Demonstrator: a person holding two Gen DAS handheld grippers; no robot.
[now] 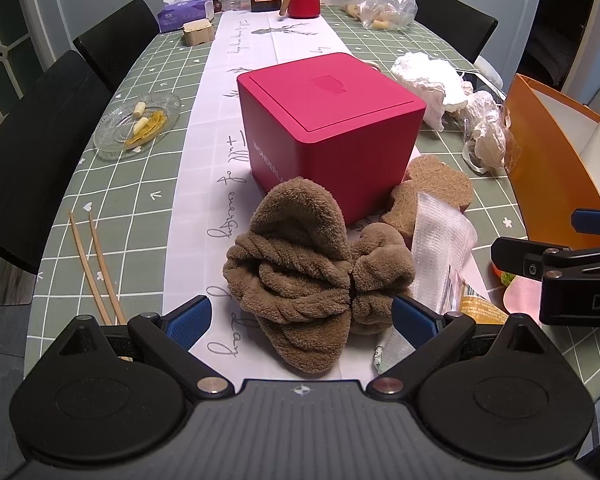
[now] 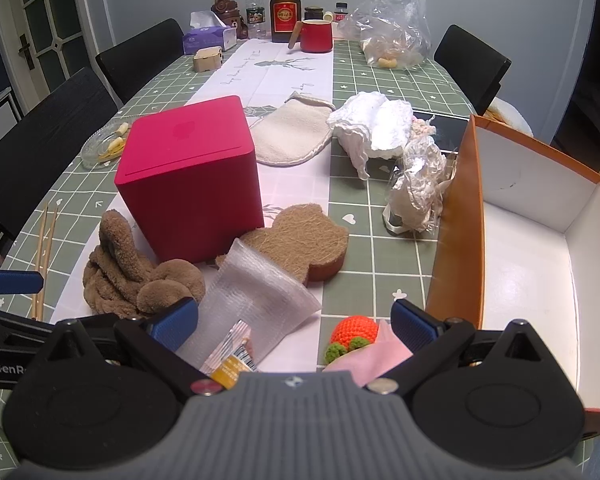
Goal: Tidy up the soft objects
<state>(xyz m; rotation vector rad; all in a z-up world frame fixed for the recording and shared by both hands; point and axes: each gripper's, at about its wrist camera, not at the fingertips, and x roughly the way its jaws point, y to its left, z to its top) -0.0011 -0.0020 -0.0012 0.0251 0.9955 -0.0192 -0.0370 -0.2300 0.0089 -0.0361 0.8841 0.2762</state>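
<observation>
A brown plush headband (image 1: 300,280) lies on the table runner in front of a closed red box (image 1: 328,128). My left gripper (image 1: 302,320) is open, its blue pads on either side of the headband, not closed on it. The headband also shows in the right wrist view (image 2: 140,276). My right gripper (image 2: 294,326) is open and empty above a bubble-wrap pouch (image 2: 256,296) and an orange crochet carrot (image 2: 354,334) on pink cloth. A bear-shaped coir sponge (image 2: 300,240), a cream bath mitt (image 2: 292,132) and a white cloth (image 2: 372,128) lie around.
An open orange box (image 2: 456,216) with a white inside stands at the right. Crumpled plastic bags (image 2: 416,192), chopsticks (image 1: 96,268), a glass dish (image 1: 138,124), a red mug (image 1: 304,0), bottles and a tissue box (image 1: 184,10) sit on the green checked table. Black chairs line both sides.
</observation>
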